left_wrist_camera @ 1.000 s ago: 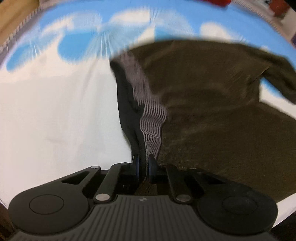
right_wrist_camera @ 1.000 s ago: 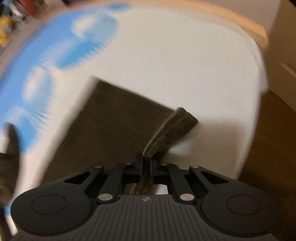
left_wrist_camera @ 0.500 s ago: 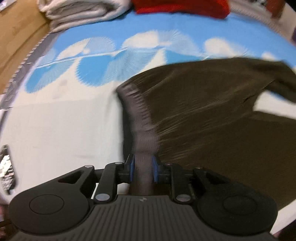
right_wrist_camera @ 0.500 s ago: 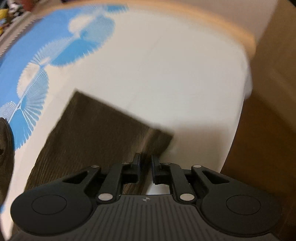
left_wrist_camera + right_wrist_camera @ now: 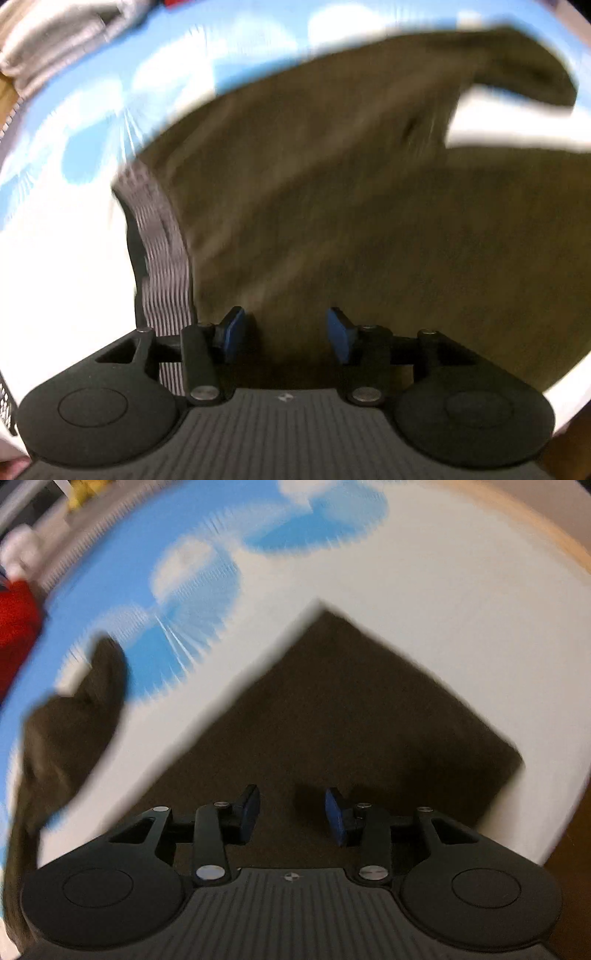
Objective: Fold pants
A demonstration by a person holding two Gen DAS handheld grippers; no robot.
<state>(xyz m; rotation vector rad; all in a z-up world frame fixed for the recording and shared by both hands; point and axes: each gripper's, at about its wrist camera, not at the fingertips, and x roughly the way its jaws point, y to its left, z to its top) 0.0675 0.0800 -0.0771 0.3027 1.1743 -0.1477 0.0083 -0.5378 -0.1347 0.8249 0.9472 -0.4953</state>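
While flat: pants (image 5: pixel 369 203), tools (image 5: pixel 282 332) apart.

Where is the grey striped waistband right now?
In the left wrist view the waistband runs down the pants' left edge, beside the white sheet, just left of the open left gripper.

The pants (image 5: pixel 332 206) lay spread flat on the bedsheet (image 5: pixel 55 280), with the waistband (image 5: pixel 162 258) at their left edge in the left wrist view and one leg (image 5: pixel 517 62) reaching away to the far right. In the right wrist view a leg end (image 5: pixel 351 716) lay just ahead of the right gripper (image 5: pixel 291 814), its corner pointing away. Folded laundry (image 5: pixel 55 40) sat at the sheet's far left corner, beyond the pants, and the left gripper (image 5: pixel 282 332) hung above the cloth just right of the waistband.
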